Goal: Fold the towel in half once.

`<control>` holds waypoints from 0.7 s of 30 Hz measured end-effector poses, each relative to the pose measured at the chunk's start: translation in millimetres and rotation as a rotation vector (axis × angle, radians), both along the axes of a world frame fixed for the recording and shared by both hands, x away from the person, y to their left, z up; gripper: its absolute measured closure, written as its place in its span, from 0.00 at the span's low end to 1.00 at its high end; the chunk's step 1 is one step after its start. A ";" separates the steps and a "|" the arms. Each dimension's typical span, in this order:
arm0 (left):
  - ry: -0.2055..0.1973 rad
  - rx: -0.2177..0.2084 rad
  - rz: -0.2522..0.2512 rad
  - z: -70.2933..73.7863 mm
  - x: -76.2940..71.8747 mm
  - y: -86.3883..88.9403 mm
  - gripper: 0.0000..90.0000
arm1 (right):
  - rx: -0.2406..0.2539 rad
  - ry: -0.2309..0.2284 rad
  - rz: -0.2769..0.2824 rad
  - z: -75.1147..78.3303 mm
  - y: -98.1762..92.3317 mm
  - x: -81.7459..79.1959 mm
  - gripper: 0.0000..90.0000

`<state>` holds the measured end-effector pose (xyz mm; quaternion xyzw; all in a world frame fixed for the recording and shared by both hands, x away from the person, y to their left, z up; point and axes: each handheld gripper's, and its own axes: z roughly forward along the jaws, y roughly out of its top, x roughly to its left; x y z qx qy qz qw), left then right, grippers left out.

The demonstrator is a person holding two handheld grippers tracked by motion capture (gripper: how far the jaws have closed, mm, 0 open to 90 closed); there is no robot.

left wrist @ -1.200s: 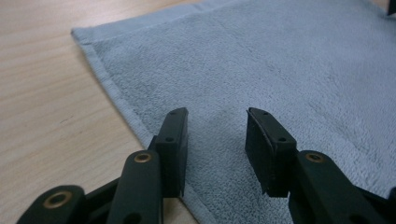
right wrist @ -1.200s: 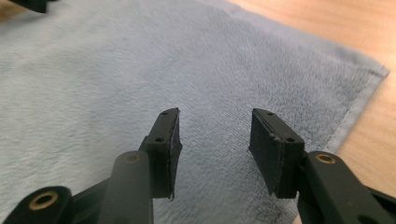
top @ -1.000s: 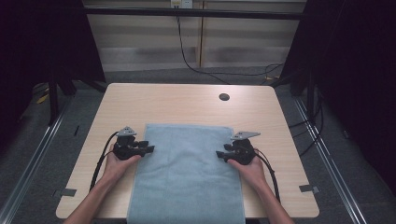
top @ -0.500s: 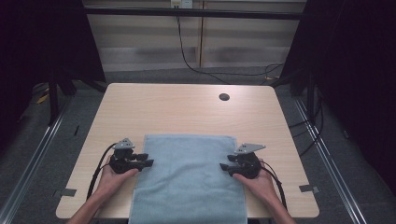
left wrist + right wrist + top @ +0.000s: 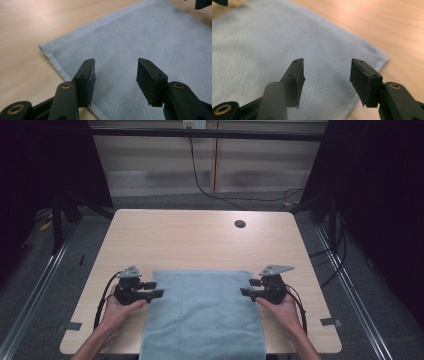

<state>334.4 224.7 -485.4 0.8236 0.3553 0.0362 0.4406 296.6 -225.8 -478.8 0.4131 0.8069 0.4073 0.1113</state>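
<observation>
Both grippers pulled back w/ towel (image 5: pixel 202 312); left gripper (image 5: pixel 159 293) & right gripper (image 5: pixel 244 291) jaws wide, holding nothing.

Towel (image 5: pixel 202 312) pale blue-grey, plain, no print, faint nap streaks, a slightly paler hem band along its edge in the left gripper view (image 5: pixel 150 45). Table (image 5: pixel 190 240) light beige wood grain, with 1 dark round hole (image 5: pixel 240 224). Left gripper (image 5: pixel 159 289) black with a grey top plate; its jaws matte black with brass-coloured rivets in the left gripper view. Right gripper (image 5: pixel 245 287) the same black, grey plate, brass rivets. Cables black. Floor (image 5: pixel 45 285) dark grey. 2 grey tape bits (image 5: pixel 74 325) at the table's near corners.
</observation>
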 end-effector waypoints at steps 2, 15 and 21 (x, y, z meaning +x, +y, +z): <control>-0.008 -0.008 0.008 1.9 8.7 0.0 0.54 | 0.020 -0.010 -0.014 2.7 -5.3 7.9 0.50; -0.005 -0.011 0.072 -1.3 42.1 5.3 0.48 | -0.011 -0.008 -0.050 -13.5 -12.0 49.1 0.50; -0.012 0.003 0.058 -3.7 40.4 -0.5 0.47 | -0.016 0.001 -0.071 -24.5 -7.0 60.7 0.41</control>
